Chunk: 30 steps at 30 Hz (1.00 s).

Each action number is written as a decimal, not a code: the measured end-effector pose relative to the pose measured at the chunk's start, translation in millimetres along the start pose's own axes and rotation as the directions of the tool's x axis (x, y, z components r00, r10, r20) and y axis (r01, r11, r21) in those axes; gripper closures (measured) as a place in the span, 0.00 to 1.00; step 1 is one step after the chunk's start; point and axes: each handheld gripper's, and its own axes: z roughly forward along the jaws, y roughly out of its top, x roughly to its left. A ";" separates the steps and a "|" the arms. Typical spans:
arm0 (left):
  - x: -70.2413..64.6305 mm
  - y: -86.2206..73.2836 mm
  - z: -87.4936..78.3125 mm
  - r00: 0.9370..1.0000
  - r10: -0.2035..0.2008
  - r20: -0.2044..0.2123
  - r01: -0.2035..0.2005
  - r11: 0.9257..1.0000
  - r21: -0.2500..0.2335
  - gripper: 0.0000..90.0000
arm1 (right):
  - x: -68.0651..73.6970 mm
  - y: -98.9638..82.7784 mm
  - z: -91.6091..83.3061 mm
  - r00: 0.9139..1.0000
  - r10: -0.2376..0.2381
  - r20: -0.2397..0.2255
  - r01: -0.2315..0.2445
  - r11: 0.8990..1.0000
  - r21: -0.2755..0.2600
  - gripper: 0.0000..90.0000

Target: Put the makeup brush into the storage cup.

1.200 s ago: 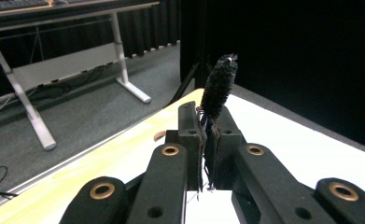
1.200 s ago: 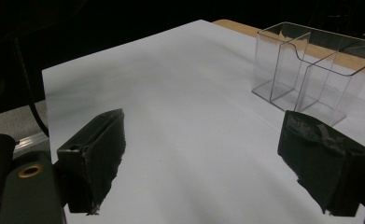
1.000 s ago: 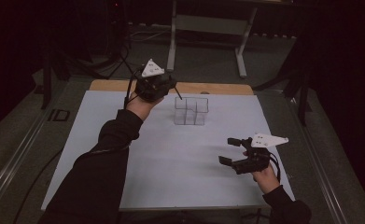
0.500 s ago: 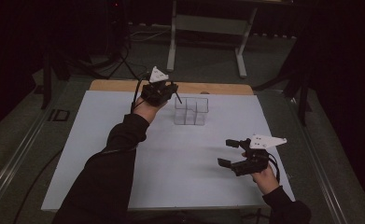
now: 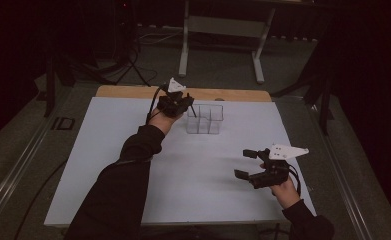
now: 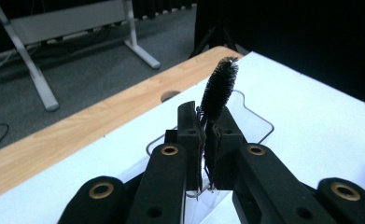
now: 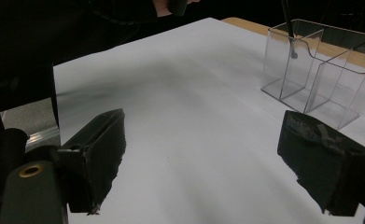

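Both jaws of your left gripper [image 6: 207, 154] clamp a black bristly brush [image 6: 218, 91] above the clear plastic compartment box [image 5: 204, 119] (near the table's far edge); your right gripper [image 5: 247, 164] gapes wide, holding nothing.

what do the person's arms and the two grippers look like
Both arms wear dark long sleeves. The left gripper and right gripper are black, each topped with a pale three-cornered plate and trailing a black cable. The fingers are blocky black bars on arms with brass-ringed holes.
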 end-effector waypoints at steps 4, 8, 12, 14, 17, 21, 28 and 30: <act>0.2 -3.2 5.0 1.000 -0.009 -0.006 0.009 1.000 0.020 0.94 | -0.4 -0.7 -0.4 1.000 -0.002 0.001 0.002 1.000 0.004 0.17; -0.1 -4.0 6.7 1.000 -0.025 -0.006 0.025 1.000 0.007 0.60 | -0.1 -0.6 -1.3 1.000 0.000 0.000 0.000 1.000 0.003 0.17; 0.0 -1.2 5.0 0.998 -0.059 -0.022 0.059 0.998 0.009 0.33 | -0.2 -0.6 -1.3 1.000 0.001 0.001 -0.001 1.000 0.003 0.17; 1.0 -0.4 3.0 0.997 -0.073 -0.016 0.073 0.997 0.007 0.26 | -0.2 -0.6 -1.3 1.000 0.002 0.002 -0.002 1.000 0.003 0.17; 1.1 0.2 -1.3 0.997 -0.081 -0.011 0.081 0.997 -0.007 0.22 | 0.0 -0.4 -1.3 1.000 0.002 0.004 -0.002 1.000 0.001 0.17; 1.5 2.0 -7.6 0.995 -0.101 0.024 0.102 0.994 -0.025 0.18 | -0.3 -0.4 -1.4 1.000 0.003 0.006 -0.003 1.000 -0.001 0.17; -4.9 2.4 -21.1 0.996 -0.062 0.069 0.066 0.997 -0.049 0.09 | -0.5 -0.4 -1.6 1.000 0.004 0.010 -0.004 1.000 -0.001 0.17; -6.5 1.6 -25.2 0.994 -0.062 0.094 0.068 0.996 -0.055 0.03 | -0.7 -0.6 -1.7 1.000 0.004 0.010 -0.004 1.000 -0.002 0.16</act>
